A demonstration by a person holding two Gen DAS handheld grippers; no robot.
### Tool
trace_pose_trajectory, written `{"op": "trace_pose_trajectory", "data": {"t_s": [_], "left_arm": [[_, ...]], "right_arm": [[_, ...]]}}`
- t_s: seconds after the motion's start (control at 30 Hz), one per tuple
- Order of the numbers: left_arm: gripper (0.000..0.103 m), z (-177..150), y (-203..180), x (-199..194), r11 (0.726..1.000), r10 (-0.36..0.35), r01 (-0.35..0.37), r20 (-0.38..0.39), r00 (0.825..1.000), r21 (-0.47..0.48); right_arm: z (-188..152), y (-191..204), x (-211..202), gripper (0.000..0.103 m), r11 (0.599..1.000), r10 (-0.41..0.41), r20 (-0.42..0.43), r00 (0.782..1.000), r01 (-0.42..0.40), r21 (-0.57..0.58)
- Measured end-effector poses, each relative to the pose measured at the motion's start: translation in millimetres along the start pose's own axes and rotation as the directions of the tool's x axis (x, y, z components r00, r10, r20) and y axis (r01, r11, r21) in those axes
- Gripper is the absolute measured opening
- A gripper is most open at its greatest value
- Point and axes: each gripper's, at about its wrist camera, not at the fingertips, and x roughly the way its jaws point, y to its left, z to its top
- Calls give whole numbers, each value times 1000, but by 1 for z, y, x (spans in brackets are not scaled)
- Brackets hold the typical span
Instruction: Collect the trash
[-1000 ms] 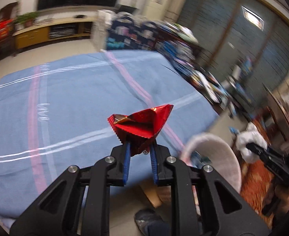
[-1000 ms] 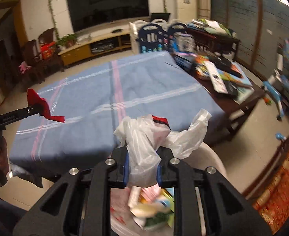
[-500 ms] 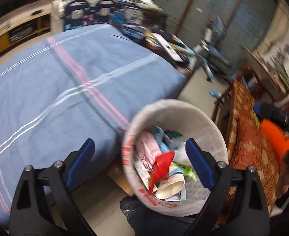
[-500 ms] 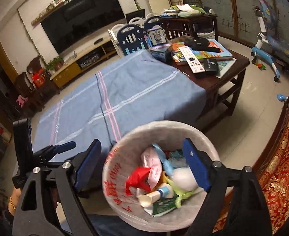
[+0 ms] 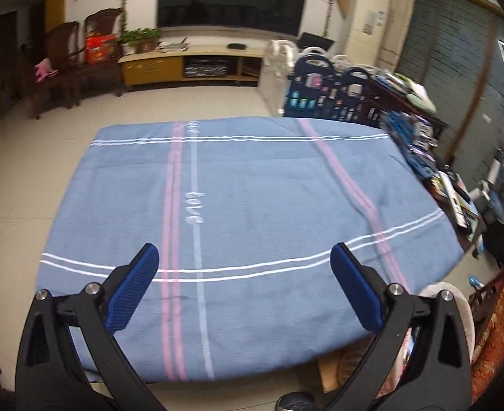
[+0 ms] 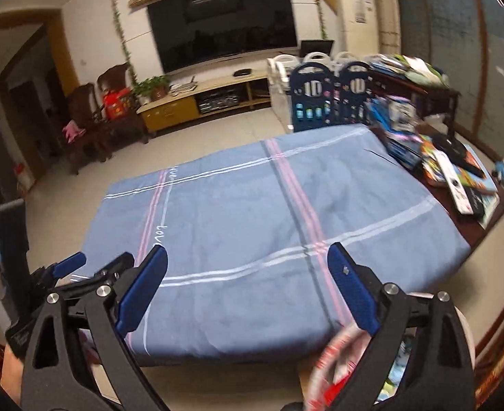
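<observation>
Blue striped cloth covers worktop; no trash visible on it. Left claw spread wide, holds nothing. Right claw likewise wide apart, empty. Trash bin low at right, beside worktop edge, wrappers inside, blurred. Judgement: such trash light, soft, crinkly, slippery film; pinch at folded edge or bunched middle, gently.

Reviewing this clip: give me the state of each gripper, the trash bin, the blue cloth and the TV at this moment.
left gripper: open, empty, above the cloth.
right gripper: open, empty.
trash bin: at the table's near right corner, trash inside, mostly hidden.
blue striped cloth: spread flat, nothing lying on it.
wall TV: screen dark.
</observation>
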Motion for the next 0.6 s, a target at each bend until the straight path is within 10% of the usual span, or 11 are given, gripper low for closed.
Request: {"op": "trace_pose_trajectory", "data": {"t_s": [0.23,0.6], "left_arm": [[100,12,56,-10,982,130,-132,-17,991,-134],[100,8,55,-3,969,229,-236,-89,969,-78]], "right_arm": [[17,72,53,98,996,31,2,1000,-30,-81],[-9,66,83,98,998,32,-77,997,-36,-57]]}}
